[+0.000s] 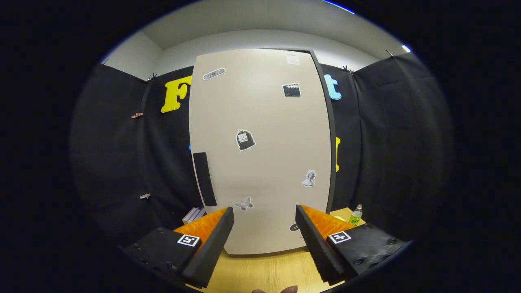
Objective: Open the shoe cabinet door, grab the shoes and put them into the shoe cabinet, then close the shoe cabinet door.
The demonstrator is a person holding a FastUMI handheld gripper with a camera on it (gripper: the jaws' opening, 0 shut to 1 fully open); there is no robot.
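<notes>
**A:** ok so starting from the left, what've we got?

**B:** Booth wall (114,162) is all black cloth, with a couple of small clips (137,115) pinned to it, too tiny to say much. Down low, just past the left finger (207,248), there's a bit of something pale sticking out, maybe stacked books (194,214)? Mostly hidden behind the finger, so can't really tell.

**A:** and the cabinet?

**B:** Shoe cabinet door (260,150) is dead ahead of the tool (264,217), beyond the fingertips, standing on the wooden surface (264,270). Looks shut, pale and flat, with a dark vertical handle (204,178) along its left edge. Stickers (245,140) scattered over it; the one near the right finger (317,248) is half cut off by it. Dark side edge of the cabinet (330,134) runs down the right, and the inside is hidden.

**A:** tool holding anything?

**B:** Nope. Fingers are spread wide apart with nothing between them, just door and surface showing through the gap. Not touching the door, as far as I can tell.

**A:** right side?

**B:** A small bottle (356,215) with a green label stands on the surface right of the cabinet, lower part hidden behind the right finger. At the very bottom between the fingers there's a sliver of fingertips (285,289), cut off.
</notes>
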